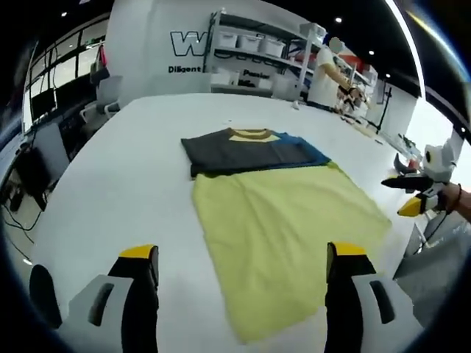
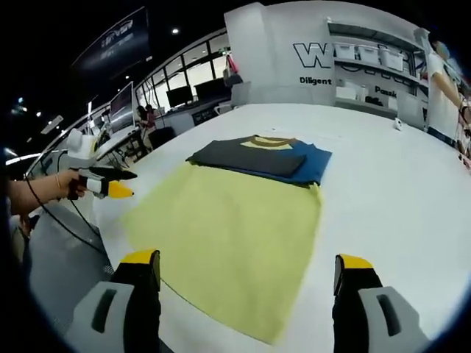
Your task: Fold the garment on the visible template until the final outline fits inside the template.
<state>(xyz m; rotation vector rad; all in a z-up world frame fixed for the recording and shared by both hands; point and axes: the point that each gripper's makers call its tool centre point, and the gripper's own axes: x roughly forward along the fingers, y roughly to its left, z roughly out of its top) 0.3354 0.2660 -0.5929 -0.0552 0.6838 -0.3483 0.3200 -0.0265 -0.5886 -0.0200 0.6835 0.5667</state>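
The shirt was laid flat in the middle of a big white table. Its yellow lower half was spread toward the grippers, and the dark grey and blue top part with the collar was already folded in at the far end. No template outline could be made out under it, tbh.

The left gripper was held well above the near hem with its jaws spread wide and nothing caught between them. Same story for the right gripper: wide open, empty, hovering over the near yellow edge. Each gripper was also seen off to the side in the other's view.

The step in hand was judged to be grabbing the near hem for the next fold. It'd probably be done best if both near corners were pinched at once, lifted evenly, and carried straight toward the collar so the yellow panel lands square and no wrinkle gets dragged in.

Plenty of bare table was left on both sides and beyond the collar. The table's near edge, close to the hem, was the tight spot. A person was seen at shelves far behind.
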